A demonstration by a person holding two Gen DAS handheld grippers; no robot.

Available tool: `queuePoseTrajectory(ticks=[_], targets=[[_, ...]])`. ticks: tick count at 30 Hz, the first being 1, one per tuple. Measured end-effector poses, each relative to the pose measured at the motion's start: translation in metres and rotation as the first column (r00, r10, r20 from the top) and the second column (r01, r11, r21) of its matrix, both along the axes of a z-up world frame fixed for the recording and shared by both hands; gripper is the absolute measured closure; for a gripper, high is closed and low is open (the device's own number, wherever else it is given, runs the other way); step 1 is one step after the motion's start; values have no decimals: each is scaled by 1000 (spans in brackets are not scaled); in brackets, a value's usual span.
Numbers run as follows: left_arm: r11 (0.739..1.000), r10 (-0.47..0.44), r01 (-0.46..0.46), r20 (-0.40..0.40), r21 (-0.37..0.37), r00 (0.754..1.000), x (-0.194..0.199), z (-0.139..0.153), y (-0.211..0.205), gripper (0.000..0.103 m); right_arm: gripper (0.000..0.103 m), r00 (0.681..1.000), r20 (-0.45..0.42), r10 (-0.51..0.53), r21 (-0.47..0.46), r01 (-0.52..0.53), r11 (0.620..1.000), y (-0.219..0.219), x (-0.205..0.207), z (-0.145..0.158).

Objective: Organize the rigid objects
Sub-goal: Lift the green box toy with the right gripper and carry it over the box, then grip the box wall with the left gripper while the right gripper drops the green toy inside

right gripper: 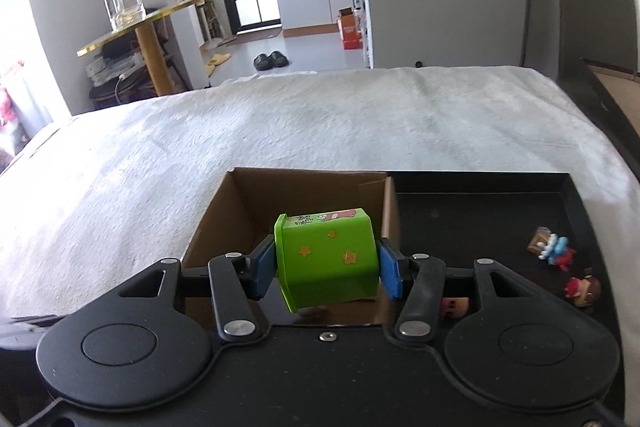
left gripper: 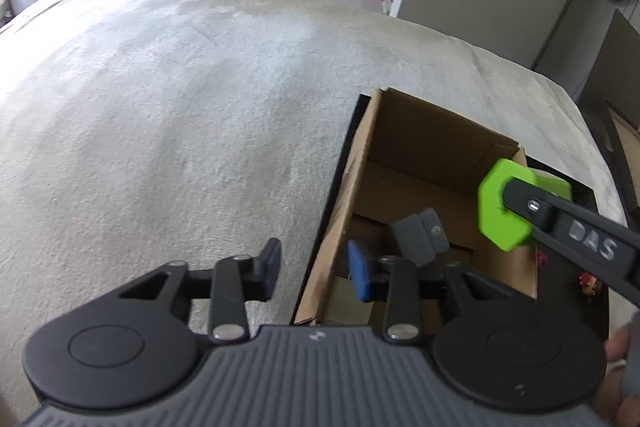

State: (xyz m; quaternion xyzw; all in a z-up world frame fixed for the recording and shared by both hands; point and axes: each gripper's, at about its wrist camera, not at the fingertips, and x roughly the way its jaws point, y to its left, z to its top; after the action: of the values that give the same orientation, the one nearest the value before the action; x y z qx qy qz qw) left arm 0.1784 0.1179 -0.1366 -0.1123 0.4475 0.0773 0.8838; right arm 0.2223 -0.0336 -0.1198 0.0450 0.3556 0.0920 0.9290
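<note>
Flanking cardboard box (right gripper: 224, 211): figurines (right gripper: 554, 247), black tray (right gripper: 576, 211).

Glossy green plastic box (right gripper: 326, 261), matt brown cardboard carton (right gripper: 240, 203), fuzzy cloth cover (right gripper: 280, 123).

Cardboard box (right gripper: 224, 211) left of tray (right gripper: 576, 211), figurines (right gripper: 554, 247) in tray

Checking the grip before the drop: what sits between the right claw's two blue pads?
The green box, held above the cardboard box; the right wrist view shows it.
</note>
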Motion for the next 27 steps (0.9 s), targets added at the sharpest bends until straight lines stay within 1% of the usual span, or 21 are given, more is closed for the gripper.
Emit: queuePoseTrajectory(ticks=[1,3,7,12,19,22,27], targets=[[1000,-2,2,-1,-6,1000,1,-2,1,74,52,1000,-7,3,2,-3,1000,3,2,-1],[1000,-9,9,0,-20,1000,3,-5,3,78,52,1000,-26,10,6,-10,1000,9,6,-3],[999,-25,24,0,-39,1000,4,-9,5,82,52,999,-45,31,-6,-31,999,20,14,-8],[996,-16,16,3,-87,1000,7,-13,12,83,51,995,-78,56,-20,-58,998,31,20,-15],[991,-3,3,1,-136,1000,7,-17,18,83,51,989,-90,118,-54,-123,991,48,25,-15],[988,8,-8,3,-157,1000,7,-17,21,82,51,985,-85,153,-81,-160,984,57,27,-12],[985,19,-18,6,-171,1000,7,-17,23,82,49,976,-95,197,-130,-208,969,67,29,-12]])
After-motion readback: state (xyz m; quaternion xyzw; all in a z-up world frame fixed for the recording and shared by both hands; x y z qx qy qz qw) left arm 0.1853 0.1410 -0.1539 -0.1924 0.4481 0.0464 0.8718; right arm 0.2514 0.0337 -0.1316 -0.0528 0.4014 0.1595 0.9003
